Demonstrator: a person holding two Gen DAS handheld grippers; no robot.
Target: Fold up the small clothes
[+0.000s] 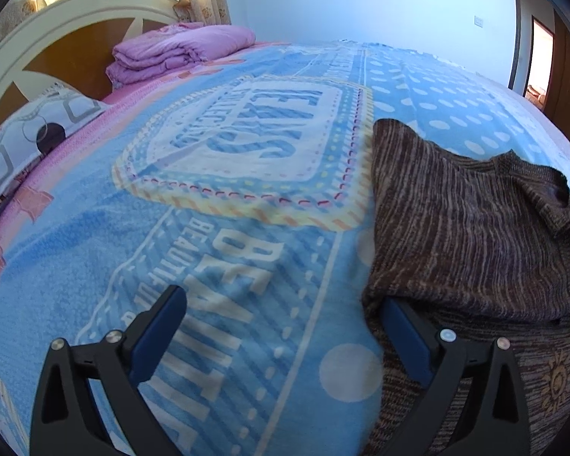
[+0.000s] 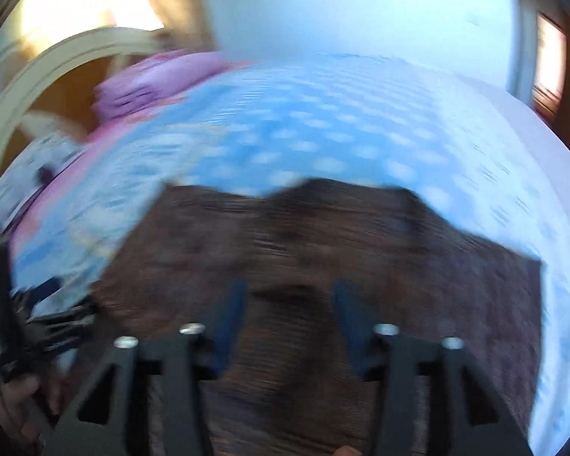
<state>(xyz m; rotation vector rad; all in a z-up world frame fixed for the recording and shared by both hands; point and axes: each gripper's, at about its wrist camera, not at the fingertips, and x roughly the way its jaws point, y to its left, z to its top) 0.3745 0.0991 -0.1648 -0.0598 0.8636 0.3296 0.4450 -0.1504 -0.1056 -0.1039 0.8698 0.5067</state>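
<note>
Left wrist view: one left gripper point(image 1: 281, 326), jaws spread wide, nothing between them but bedding. Its two blue pads point(image 1: 159, 336) hang over one blue patterned blanket point(image 1: 247, 174) that covers the bed. One brown striped sweater point(image 1: 475, 235) lies on the blanket at the right, partly folded, one flap laid over its lower body; its left edge sits at the gripper's right finger. One sun motif shows near its lower right. At the head of the bed: one folded pink quilt point(image 1: 171, 53), one patterned pillow point(image 1: 30, 140), one cream headboard point(image 1: 57, 26).

Right wrist view, heavily blurred: one right gripper point(image 2: 288, 323), jaws partly apart, no cloth pinched between them. The sweater point(image 2: 323, 235) spreads beneath and ahead of it on the blanket point(image 2: 323, 125). The left gripper point(image 2: 41, 323) shows at the left edge, one hand point(image 2: 15, 402) below it.
</note>
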